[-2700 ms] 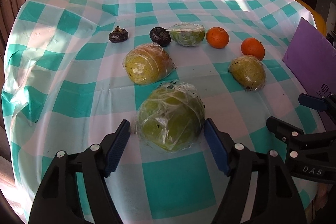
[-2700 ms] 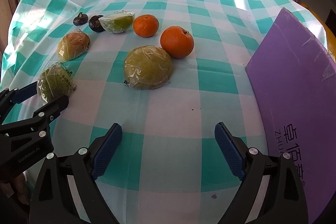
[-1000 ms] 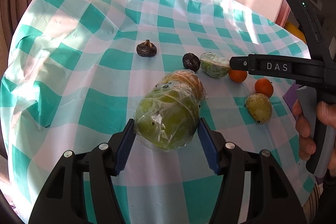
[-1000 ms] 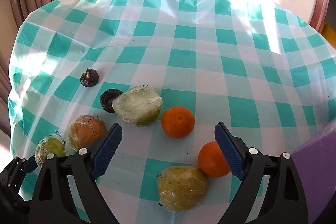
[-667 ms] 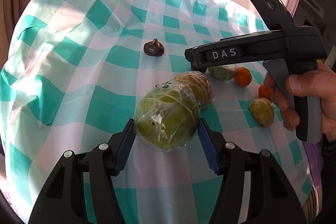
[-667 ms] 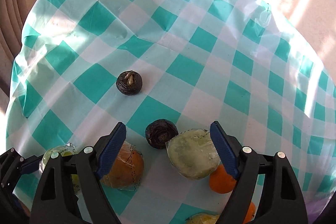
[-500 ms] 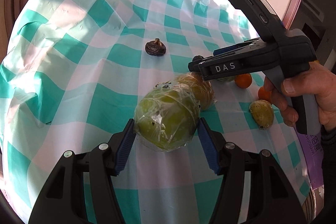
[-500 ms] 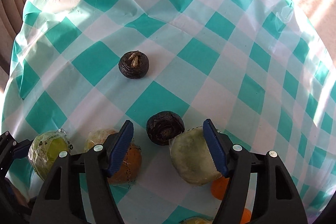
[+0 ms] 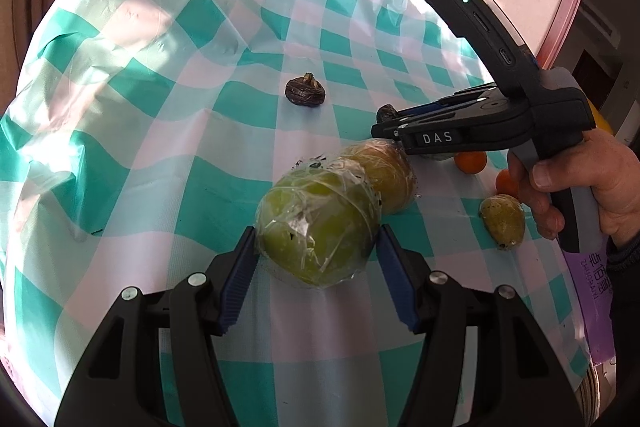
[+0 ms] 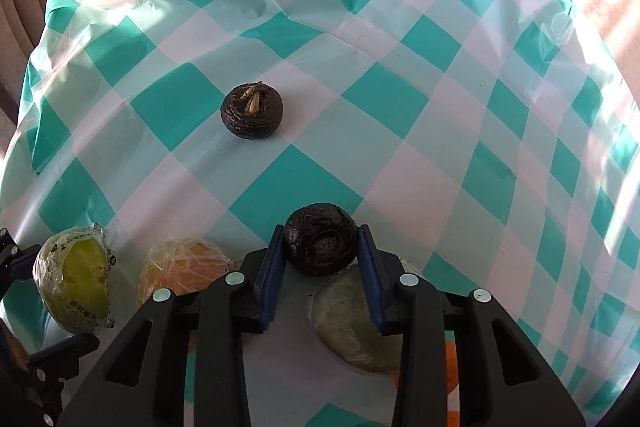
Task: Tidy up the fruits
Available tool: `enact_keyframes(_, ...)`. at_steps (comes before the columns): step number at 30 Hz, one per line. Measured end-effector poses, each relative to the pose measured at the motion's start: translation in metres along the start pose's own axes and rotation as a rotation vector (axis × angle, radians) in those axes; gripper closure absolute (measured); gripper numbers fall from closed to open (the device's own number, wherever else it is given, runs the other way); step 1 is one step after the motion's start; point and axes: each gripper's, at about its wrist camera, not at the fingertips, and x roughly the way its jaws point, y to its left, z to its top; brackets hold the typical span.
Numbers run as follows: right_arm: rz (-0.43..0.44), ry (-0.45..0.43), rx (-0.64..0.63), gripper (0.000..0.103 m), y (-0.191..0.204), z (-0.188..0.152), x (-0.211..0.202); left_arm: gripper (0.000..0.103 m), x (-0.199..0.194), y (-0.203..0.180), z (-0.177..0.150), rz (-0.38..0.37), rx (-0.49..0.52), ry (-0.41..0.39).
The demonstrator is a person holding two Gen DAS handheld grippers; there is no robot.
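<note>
We had the left gripper [image 9: 316,255] clenched on the wrapped green fruit [image 9: 318,225], both blue pads pressed to its sides at lower centre of the left wrist view, and it looked lifted off the checked tablecloth [image 9: 160,131] (though the frame did not settle that). Our right gripper [image 10: 320,251] had closed on a dark wrinkled fruit [image 10: 321,244] at lower centre of its own view, pads touching both flanks. Just behind the green one lay a wrapped yellowish fruit [image 9: 386,175], and under the right tool a pale wrapped fruit [image 10: 352,323]. Further out, a second dark fruit [image 10: 252,111] sat alone, upper left of centre; two oranges [image 9: 470,161] and a small wrapped green fruit [image 9: 502,221] lay at the right edge of the left view. We judged the sorting barely begun: two pieces in hand, the rest scattered, no destination visible.
</note>
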Motion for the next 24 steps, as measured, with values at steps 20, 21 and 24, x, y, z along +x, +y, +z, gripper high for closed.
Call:
enact_keyframes(20,-0.007,-0.273,0.366,0.069,-0.035,-0.095,-0.133,0.043,-0.019,-0.07,0.02,0.117,0.205,-0.021)
enact_keyframes(21,-0.014,-0.28,0.375,0.069,-0.037,-0.102,-0.139,0.043,-0.021,-0.077,0.021,0.119,0.219,-0.027)
enact_keyframes(24,-0.03,-0.307,0.408,0.069,-0.042,-0.122,-0.161,0.043,-0.028,-0.096,0.022,0.125,0.26,-0.048)
